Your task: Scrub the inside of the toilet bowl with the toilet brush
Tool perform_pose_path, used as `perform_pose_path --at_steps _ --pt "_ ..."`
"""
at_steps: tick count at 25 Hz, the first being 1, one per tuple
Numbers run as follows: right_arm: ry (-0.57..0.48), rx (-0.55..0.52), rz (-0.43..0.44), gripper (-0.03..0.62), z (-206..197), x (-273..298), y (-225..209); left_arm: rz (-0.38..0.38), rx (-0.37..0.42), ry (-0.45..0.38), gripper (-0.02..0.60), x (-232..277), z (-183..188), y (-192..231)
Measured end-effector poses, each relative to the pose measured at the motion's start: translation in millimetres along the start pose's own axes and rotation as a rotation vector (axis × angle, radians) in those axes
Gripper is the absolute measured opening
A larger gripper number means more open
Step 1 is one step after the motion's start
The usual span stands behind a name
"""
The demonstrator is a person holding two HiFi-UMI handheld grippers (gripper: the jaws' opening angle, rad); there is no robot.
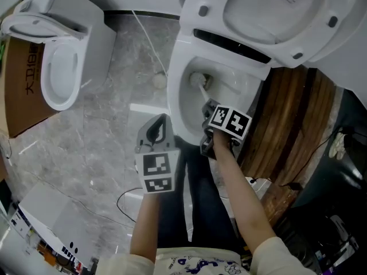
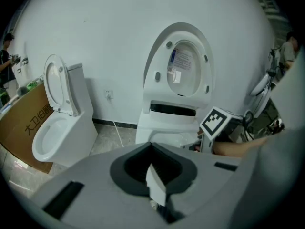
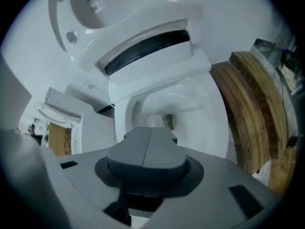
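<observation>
As the right gripper [image 1: 210, 110] clamps the toilet brush [image 1: 198, 81], its handle slants far-left, down into the toilet bowl [image 1: 184, 109].

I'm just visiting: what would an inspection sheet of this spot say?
Surface: grey marble floor, glossy.
Job's things: toilet brush head down inside the toilet bowl; lid raised.
Clutter: cardboard box, second toilet, wooden planks.
Grippers: right gripper shut on the brush handle; left gripper shut, empty, above the floor.
Cables: white cable and black cable on the floor.
Surroundings: white wall behind.
</observation>
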State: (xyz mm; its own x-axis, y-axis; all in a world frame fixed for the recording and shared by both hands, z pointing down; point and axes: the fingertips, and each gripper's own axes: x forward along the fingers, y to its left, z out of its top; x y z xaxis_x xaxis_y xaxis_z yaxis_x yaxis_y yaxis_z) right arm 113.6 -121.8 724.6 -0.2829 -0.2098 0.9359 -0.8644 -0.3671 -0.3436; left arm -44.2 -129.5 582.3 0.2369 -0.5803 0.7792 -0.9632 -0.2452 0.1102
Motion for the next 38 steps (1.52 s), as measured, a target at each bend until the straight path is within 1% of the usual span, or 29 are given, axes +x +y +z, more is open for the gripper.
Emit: perform_pose_path --at_steps 4,5,10,13,15,16,21,26,28,33,38 --pt "-0.049 0.254 0.067 0.169 26 0 -3 -0.004 0.001 -0.003 0.002 2 2 -2" --pt "-0.062 0.298 0.076 0.169 32 -1 -6 -0.005 0.002 -0.003 0.002 2 3 -3" --pt "-0.135 0.389 0.081 0.169 52 -11 -28 -0.001 0.006 -0.006 0.002 0 5 0" --pt "-0.151 0.397 0.085 0.169 58 -13 -33 0.007 0.005 -0.004 0.002 -1 4 4" --pt "-0.147 0.356 0.09 0.169 59 -11 -28 0.011 0.006 -0.003 0.002 -1 3 5" --pt "-0.143 0.318 0.091 0.169 58 -10 -24 0.011 0.007 -0.003 0.002 -1 3 5" --pt "-0.09 0.051 0.08 0.17 46 -9 -8 0.002 0.007 -0.001 0.002 -2 3 2" --pt "-0.02 -0.128 0.096 0.17 24 -14 -3 -0.007 0.008 0.0 0.002 -2 2 -2" --pt "0.009 -0.176 0.104 0.172 12 -18 -5 -0.012 0.01 0.001 0.002 -2 1 -4" --pt "0.092 -0.232 0.128 0.172 -19 -33 -14 -0.019 0.017 0.001 0.002 -3 1 -3" --pt "0.177 -0.327 0.135 0.172 -48 -51 -30 -0.016 0.017 -0.002 0.002 -6 2 -2"
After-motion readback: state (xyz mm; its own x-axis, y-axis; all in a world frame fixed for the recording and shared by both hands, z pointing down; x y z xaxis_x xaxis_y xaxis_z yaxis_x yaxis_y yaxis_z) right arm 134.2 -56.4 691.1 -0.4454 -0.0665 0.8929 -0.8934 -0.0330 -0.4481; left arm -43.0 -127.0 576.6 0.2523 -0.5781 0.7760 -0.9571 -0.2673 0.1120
